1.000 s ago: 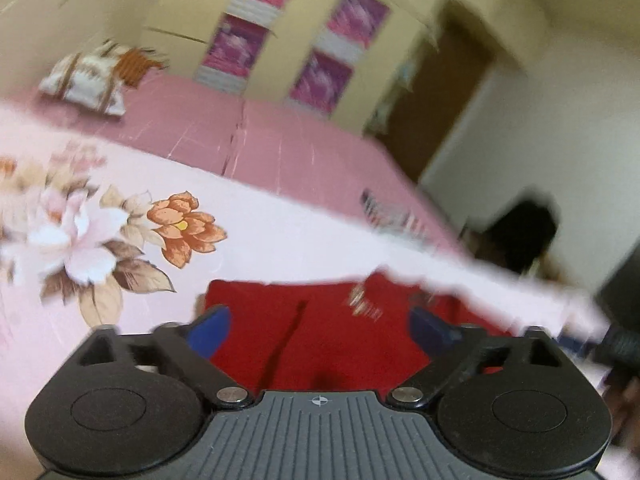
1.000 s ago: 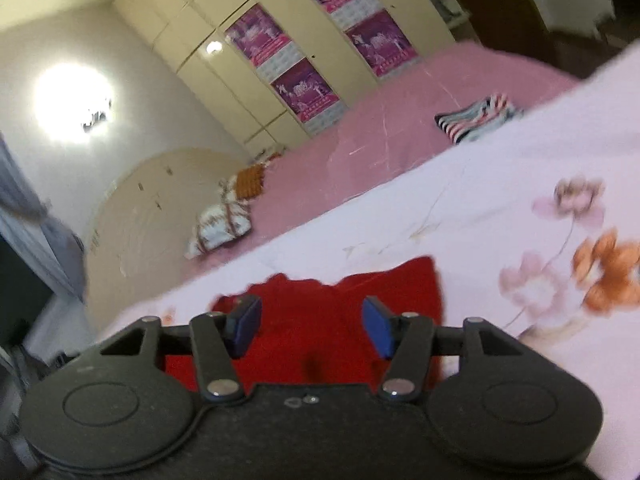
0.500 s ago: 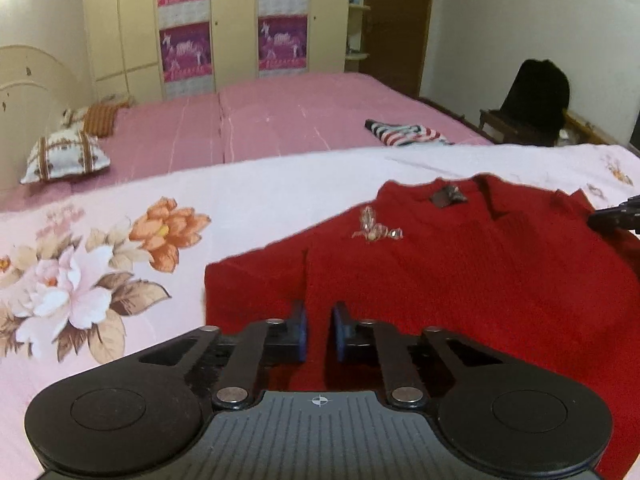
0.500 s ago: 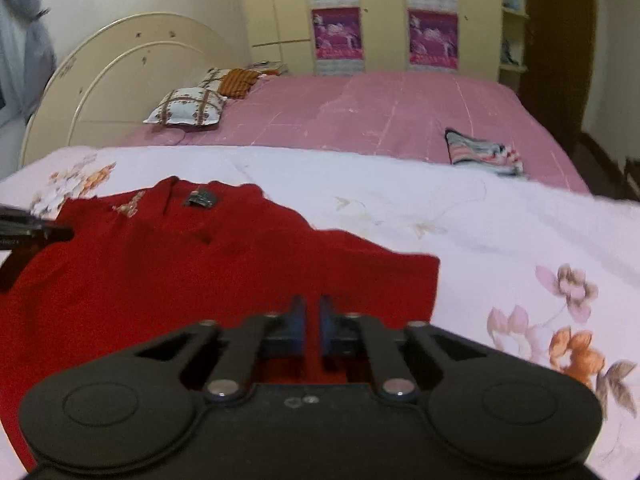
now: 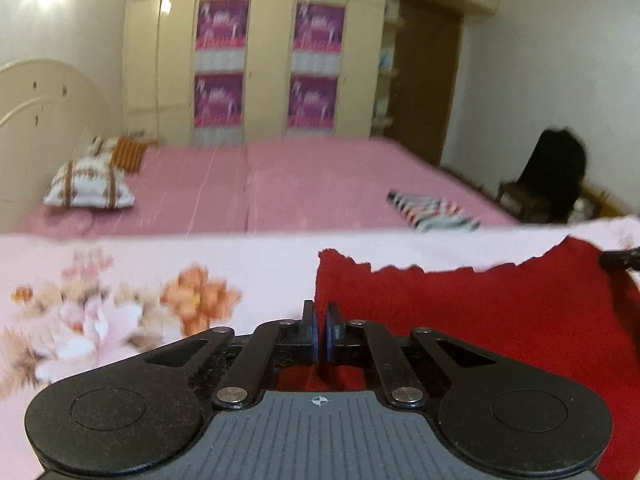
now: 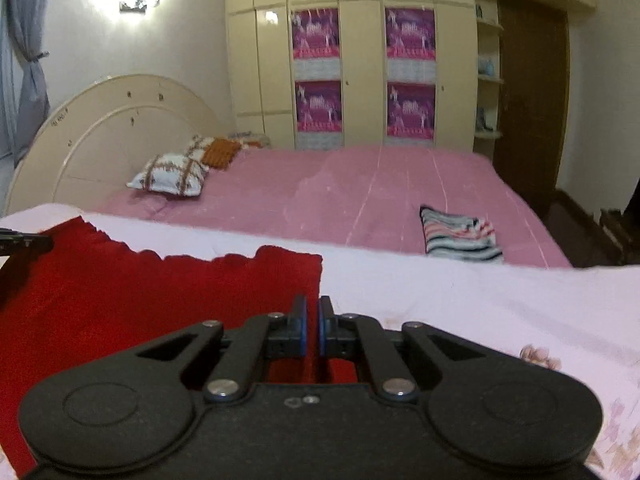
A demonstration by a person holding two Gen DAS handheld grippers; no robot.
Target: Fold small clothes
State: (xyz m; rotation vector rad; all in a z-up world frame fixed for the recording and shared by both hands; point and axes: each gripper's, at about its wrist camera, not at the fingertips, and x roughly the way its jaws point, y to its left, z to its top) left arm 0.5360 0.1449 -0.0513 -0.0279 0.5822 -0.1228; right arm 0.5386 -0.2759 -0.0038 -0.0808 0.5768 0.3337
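A red knitted sweater (image 5: 480, 308) lies on a white flowered sheet (image 5: 120, 264); it also shows in the right wrist view (image 6: 140, 300). My left gripper (image 5: 320, 320) is shut on the sweater's left bottom corner, and red cloth shows between its blue pads. My right gripper (image 6: 311, 320) is shut on the sweater's right bottom corner. The far edge of the sweater looks raised and wavy. The tip of the other gripper shows at each view's edge.
A pink bed (image 6: 360, 188) lies beyond the sheet, with pillows (image 6: 172, 174) by the headboard and a striped folded garment (image 6: 460, 236) on it. Wardrobes with purple posters (image 6: 316, 76) stand behind. A dark chair (image 5: 556, 176) is at the right wall.
Both grippers went from open to shut on the sweater's bottom corners. The sweater's near edge has since been lifted, so the collar and front are hidden behind the raised cloth.
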